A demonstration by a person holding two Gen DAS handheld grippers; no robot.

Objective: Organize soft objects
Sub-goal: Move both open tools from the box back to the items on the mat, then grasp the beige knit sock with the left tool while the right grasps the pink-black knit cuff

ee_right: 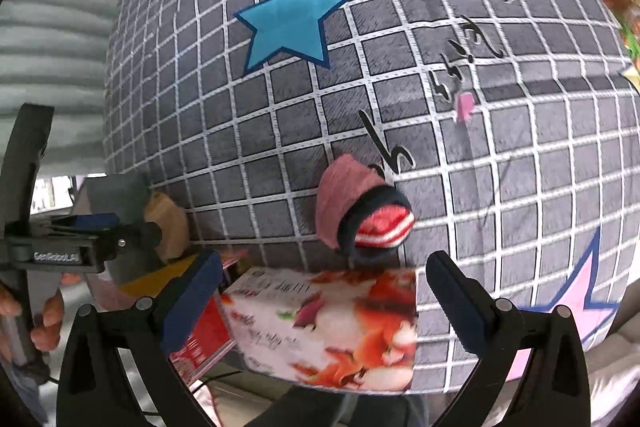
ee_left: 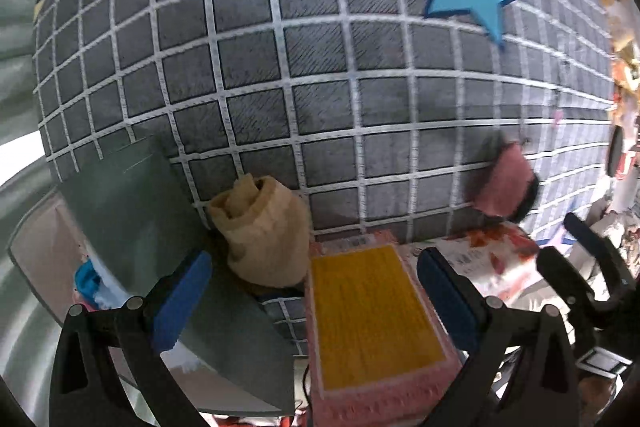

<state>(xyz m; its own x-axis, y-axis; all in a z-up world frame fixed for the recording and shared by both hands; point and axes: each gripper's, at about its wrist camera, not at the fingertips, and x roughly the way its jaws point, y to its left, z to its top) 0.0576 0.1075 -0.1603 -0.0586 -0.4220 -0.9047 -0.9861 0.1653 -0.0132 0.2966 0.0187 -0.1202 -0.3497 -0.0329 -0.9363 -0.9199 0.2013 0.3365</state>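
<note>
Currently both tools stand open, gripping nothing: left tool [ee_left: 316, 291], right tool [ee_right: 324, 299]. Rolled beige sock [ee_left: 262, 231] lies lower centre on the grey grid-patterned plush bedspread [ee_left: 320, 75]; pink rolled sock [ee_right: 356, 207] sits mid-frame, above a glossy printed packet [ee_right: 332, 327].

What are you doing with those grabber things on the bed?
A person is tidying soft things with a grabbing tool in each hand. Both tools are open and holding nothing. The left tool points at a rolled-up tan sock and a yellow and pink pad. The right tool points at a rolled pink sock lying just past a flowery box. Everything sits on a grey checked blanket with a blue star.
</note>
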